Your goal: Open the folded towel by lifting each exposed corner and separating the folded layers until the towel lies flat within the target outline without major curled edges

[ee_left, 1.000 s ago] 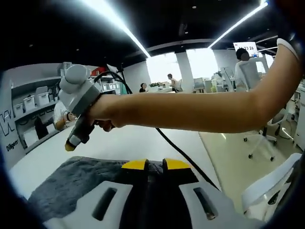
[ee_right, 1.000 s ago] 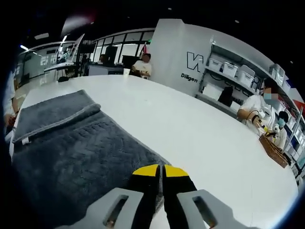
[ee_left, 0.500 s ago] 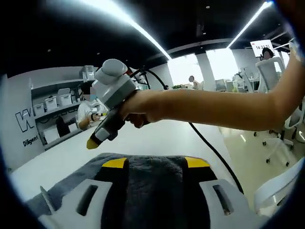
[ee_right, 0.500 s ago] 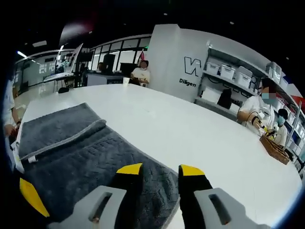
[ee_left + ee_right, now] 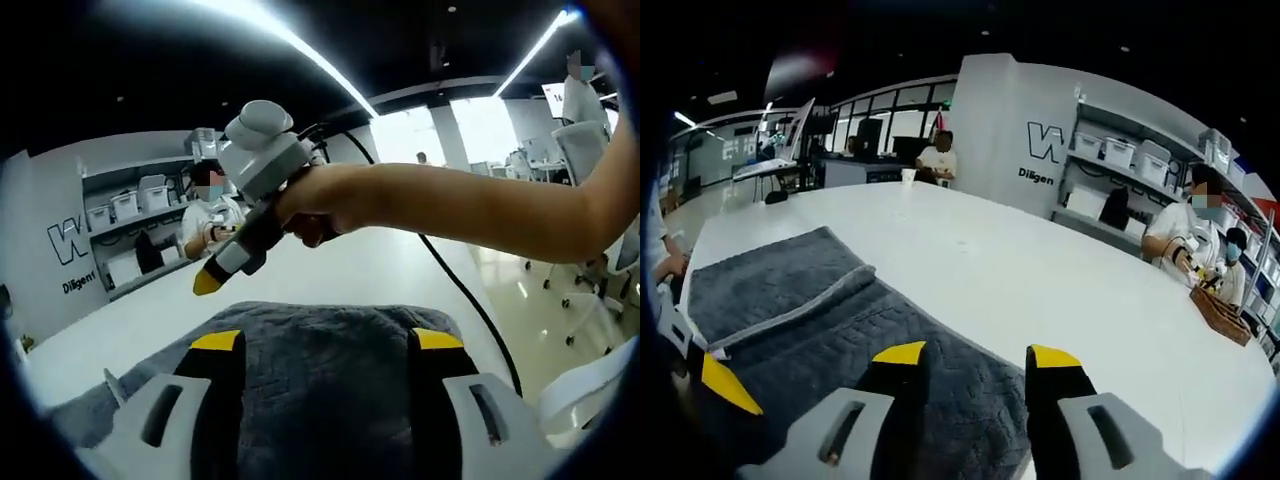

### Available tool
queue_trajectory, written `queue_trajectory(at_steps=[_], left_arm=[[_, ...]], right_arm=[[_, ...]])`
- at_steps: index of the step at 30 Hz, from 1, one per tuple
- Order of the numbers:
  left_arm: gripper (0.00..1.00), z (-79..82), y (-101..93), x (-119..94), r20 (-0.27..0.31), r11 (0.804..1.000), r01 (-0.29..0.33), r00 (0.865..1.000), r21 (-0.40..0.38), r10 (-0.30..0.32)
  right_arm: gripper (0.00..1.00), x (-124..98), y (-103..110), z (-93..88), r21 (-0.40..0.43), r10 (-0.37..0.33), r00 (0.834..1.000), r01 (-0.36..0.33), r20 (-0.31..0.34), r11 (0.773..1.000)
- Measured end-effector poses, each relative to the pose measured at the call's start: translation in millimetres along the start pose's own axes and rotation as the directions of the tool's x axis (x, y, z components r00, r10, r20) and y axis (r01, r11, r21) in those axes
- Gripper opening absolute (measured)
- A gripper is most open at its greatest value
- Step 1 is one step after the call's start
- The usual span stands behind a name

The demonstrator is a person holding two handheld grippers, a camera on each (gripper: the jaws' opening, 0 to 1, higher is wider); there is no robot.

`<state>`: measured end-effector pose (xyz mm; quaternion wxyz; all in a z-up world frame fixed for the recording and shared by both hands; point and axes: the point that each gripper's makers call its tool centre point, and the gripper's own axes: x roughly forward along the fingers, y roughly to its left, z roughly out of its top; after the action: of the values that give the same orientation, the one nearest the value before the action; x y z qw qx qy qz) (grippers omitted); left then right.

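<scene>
Towel (image 5: 325, 370) lies flat under both wide-open tongs, left (image 5: 327, 340) and right (image 5: 968, 355).

The dark grey, plush towel (image 5: 830, 330) lies on the white table (image 5: 1040, 280), still partly folded: one layer doubled over another, its pale hemmed edge running across, a small white tag at one corner.

dark grey towel (image 5: 830, 330) with paler band, white table (image 5: 1040, 290), yellow-tipped black tongs (image 5: 975, 358).
</scene>
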<state>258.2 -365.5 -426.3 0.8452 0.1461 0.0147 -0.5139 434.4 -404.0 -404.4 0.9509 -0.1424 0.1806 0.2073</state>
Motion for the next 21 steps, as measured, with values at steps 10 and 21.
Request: queue_trajectory(at_steps=[10,21], left_arm=[[0.62,8.3,19.5,-28,0.018,0.998,-0.046,0.999,-0.033,0.047],[0.65,-0.6,48.4,-60,0.000,0.987,-0.111,0.994,-0.112,0.112]], right_arm=[[0.39,8,20,7.0,-0.007,0.041,0.999,-0.041,0.002,0.999],[0.38,20,43,24.9,0.008,0.114,0.992,-0.115,0.061,0.993]])
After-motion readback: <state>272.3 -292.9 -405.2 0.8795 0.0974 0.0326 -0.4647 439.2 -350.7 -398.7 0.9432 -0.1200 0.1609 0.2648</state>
